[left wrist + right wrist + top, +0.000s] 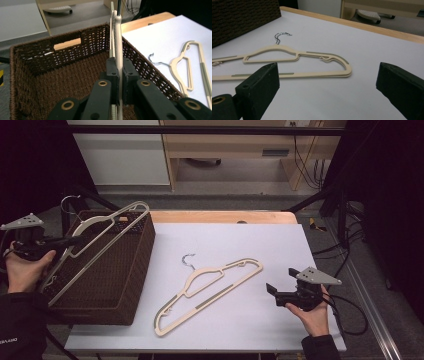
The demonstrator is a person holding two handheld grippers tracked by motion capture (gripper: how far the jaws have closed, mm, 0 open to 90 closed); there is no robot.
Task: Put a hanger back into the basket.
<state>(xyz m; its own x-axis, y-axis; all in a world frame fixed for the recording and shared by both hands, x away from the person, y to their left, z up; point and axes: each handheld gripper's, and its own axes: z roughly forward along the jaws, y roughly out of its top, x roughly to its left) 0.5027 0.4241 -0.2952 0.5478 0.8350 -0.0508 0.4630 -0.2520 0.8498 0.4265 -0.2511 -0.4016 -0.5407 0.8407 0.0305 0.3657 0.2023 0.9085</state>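
High view: the left gripper (70, 240) holds a cream hanger (102, 237) over the wicker basket (112, 285); a second hanger (210, 290) lies flat on the counter (280, 245).

Left gripper view: jaws clamp the held hanger's (118, 37) edge.

Right gripper view: the right gripper (327, 90) gapes wide beside the second hanger (294, 63).

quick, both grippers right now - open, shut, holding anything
Left gripper: shut on a cream hanger, held over the brown wicker basket.
Right gripper: open, empty, facing the second hanger lying on the table.

Right gripper (327, 92) agape; cream hanger (287, 63) (flat) on white table (367, 50).
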